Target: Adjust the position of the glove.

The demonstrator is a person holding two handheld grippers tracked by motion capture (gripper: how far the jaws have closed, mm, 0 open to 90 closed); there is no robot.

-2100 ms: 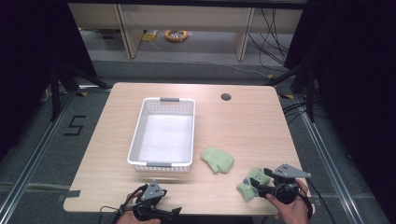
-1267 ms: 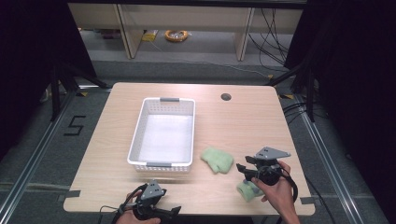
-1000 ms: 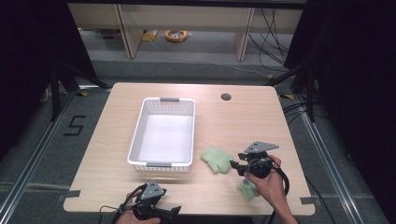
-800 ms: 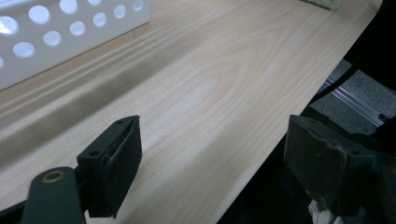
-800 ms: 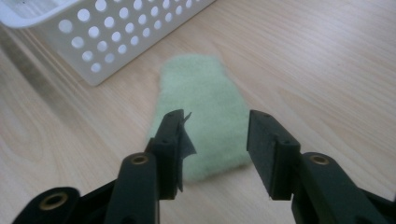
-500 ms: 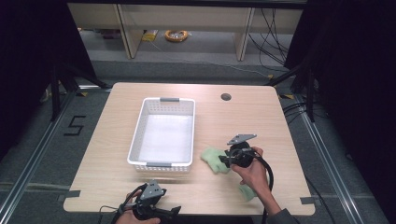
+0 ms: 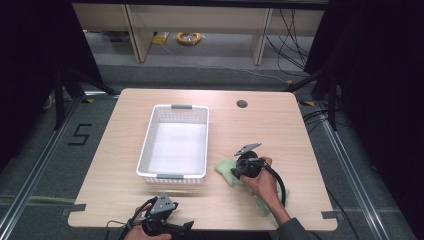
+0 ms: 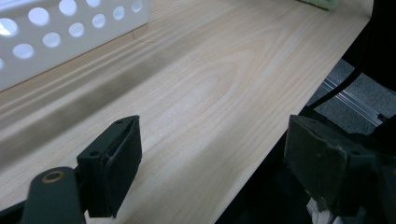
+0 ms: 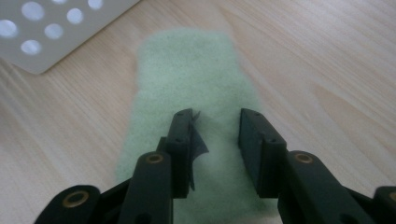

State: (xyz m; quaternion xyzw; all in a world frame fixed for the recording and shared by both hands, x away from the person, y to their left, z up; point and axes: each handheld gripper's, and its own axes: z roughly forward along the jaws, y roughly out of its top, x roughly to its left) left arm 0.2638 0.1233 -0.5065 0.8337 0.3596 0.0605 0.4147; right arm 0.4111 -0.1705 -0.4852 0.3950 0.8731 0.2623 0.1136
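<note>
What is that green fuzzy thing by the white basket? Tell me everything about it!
The green cloth is pale mint, soft and fuzzy like a little towel or sock. It lies flat on the wooden table, just beside the near right corner of the white basket without touching it. The right gripper is down over it with its jaws partly closed, a strip of cloth between them, not yet pinched.

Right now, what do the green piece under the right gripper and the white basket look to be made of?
The green piece looks like soft cloth, perhaps fleece or microfibre: a matte, fuzzy surface with rounded, limp edges lying flat on the wood-grain table. The white basket looks like rigid moulded plastic: smooth, slightly glossy walls punched with even round holes. Neither can be confirmed by look alone.
</note>
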